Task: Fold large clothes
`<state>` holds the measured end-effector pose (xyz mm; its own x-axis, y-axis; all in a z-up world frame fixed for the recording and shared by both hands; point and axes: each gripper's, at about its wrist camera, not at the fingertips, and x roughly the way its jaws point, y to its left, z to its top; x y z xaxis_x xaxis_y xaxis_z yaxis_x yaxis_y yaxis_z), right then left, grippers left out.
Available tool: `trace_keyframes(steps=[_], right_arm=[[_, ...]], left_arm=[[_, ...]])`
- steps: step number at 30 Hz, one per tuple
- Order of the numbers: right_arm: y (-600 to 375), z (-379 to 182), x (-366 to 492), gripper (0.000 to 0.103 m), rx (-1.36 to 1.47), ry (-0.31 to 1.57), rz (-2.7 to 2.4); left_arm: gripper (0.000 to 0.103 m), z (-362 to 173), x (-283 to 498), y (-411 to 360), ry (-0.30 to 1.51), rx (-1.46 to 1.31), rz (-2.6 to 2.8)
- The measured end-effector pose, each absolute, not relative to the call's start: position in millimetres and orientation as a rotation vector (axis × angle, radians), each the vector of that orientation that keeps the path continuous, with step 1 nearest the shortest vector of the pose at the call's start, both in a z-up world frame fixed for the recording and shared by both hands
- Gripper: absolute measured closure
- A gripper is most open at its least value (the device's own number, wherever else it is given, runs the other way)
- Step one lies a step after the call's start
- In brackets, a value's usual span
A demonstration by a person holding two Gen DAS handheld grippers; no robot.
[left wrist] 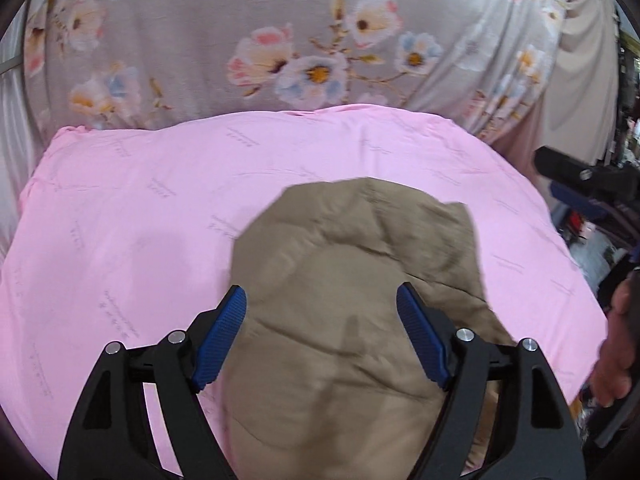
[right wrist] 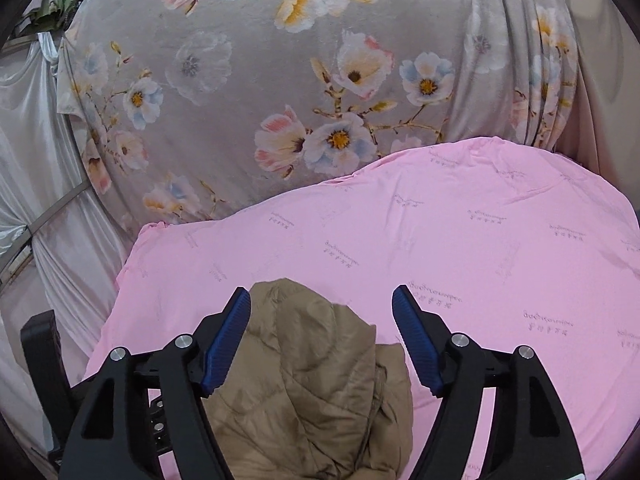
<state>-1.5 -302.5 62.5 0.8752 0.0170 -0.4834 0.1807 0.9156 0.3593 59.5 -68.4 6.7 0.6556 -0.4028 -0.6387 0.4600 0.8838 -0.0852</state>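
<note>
The tan quilted padded jacket [left wrist: 352, 304] lies bunched on the pink printed sheet [left wrist: 132, 220], its long axis pointing away toward the grey floral curtain [left wrist: 224, 32]. The left tool [left wrist: 321, 307] and the right tool [right wrist: 321, 307] hang above it, fingers apart, holding nothing.

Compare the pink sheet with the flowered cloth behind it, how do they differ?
The pink sheet lies flat as the work surface; the flowered cloth hangs upright behind it. The pink sheet carries faint repeated lettering, the flowered cloth big pink, blue and cream blossoms on grey. The brown quilted jacket rests on the pink sheet, not on the flowered cloth. Both are large, soft fabrics.
</note>
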Motion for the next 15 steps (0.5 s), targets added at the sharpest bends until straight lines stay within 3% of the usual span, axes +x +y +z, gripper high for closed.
trace_keyframes(steps=[11,15], right_arm=[[-346,0,73,0.029,0.687,0.741,-0.075],[-332,-26,82,0.029,0.64,0.848,-0.049]], left_arm=[[0.028,-11,154,-61,0.807,0.025,-0.365],[0.028,-25,172,-72,0.858,0.022,-0.371]])
